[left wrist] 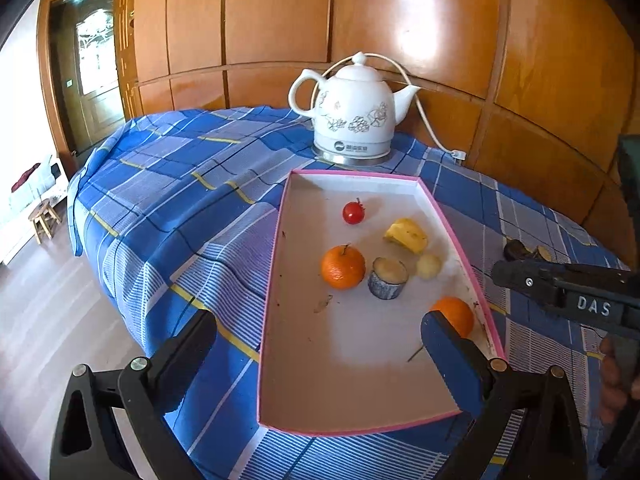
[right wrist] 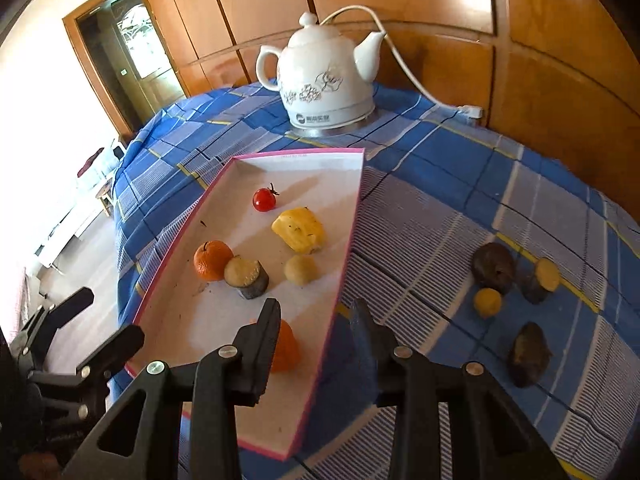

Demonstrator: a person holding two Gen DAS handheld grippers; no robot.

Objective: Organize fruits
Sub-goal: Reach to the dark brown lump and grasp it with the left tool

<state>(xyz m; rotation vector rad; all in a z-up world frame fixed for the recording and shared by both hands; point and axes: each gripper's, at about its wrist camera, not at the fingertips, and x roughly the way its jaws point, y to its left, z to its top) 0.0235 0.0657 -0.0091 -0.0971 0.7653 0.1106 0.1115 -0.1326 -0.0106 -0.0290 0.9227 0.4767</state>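
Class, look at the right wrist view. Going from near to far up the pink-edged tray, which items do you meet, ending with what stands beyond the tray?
Nearest orange → cut dark-skinned piece → yellow chunk → cherry tomato → beyond the tray, the white kettle.
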